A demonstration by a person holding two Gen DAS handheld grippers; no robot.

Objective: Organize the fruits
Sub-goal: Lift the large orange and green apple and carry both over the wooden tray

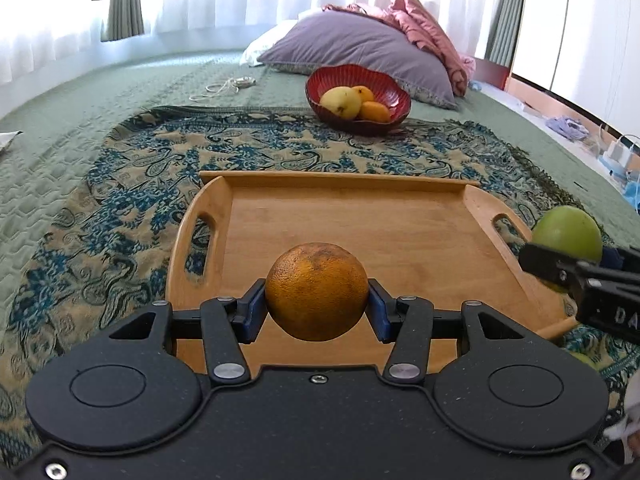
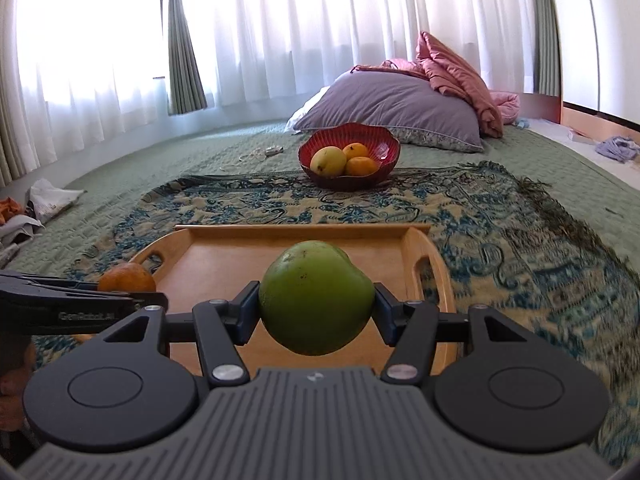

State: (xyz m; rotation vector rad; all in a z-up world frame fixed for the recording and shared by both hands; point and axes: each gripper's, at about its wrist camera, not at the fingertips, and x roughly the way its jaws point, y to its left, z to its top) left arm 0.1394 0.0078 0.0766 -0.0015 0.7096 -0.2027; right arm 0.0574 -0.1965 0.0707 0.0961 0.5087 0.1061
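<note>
The left tongs held an orange, the blue pads pressed on its two sides. The orange hung clear above the near part of a wooden tray. It was close to round, so no long axis could be told; a brown, scuffed patch lay on its upper face.

The right tongs held a green fruit, again with a pad on each side. The fruit was broad and slightly lopsided, its widest span running across between the pads. A dimple showed on its upper left face, and a few dark specks beside it. It hung above the near half of the tray.

In the left wrist view the right tongs entered from the right edge, just beside the tray's right handle slot. White letters "DA" showed on its body, the rest cut off. In the right wrist view the left tongs entered from the left edge, with the marking "GenRobot.AI" legible though blurred.

The tray lay on a patterned cloth spread over a green bed. Its long axis ran left to right, one handle slot at each end. Beyond the tray, well apart, a red bowl stood at the cloth's far edge. It held a yellow fruit and two small oranges. A grey pillow lay behind the bowl.
</note>
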